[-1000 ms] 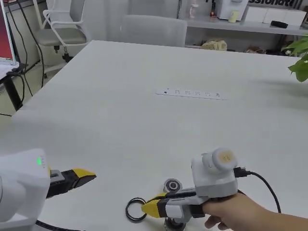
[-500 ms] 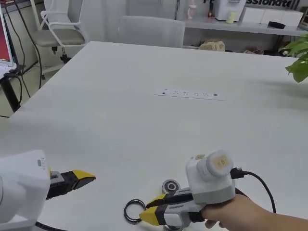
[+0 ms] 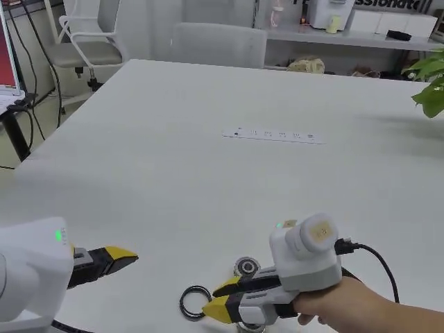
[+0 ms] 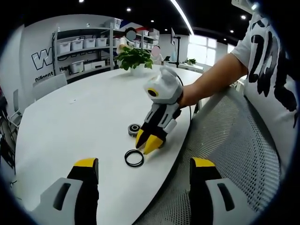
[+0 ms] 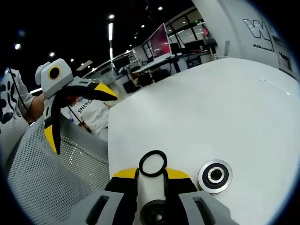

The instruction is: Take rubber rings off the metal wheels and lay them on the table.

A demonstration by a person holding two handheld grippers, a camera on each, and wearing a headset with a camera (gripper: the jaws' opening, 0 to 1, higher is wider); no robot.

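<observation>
Right gripper (image 5: 152, 172) jaws slightly parted, empty; rubber ring (image 5: 153, 163) just ahead of its tips, metal wheel (image 5: 214, 176) beside. Left gripper (image 4: 144, 161) spread wide.

- Surface (image 3: 173, 173): plain white.
- Rubber ring (image 3: 194, 302): black.
- Metal wheel (image 5: 214, 176): silver rim, black band, pale centre.
- Right gripper (image 3: 214, 305): white and grey body with a small green light, black jaws tipped in yellow.
- Left gripper (image 3: 129, 257): white body with a green light, black jaws tipped in yellow.
- Cable (image 3: 378, 267): black.
- Power strip (image 3: 274, 134): white.
- Plant (image 3: 431, 87): green leaves.
- Shirt (image 4: 265, 56): white with black lettering.
- Chair (image 4: 225, 140): grey mesh with fine holes.
</observation>
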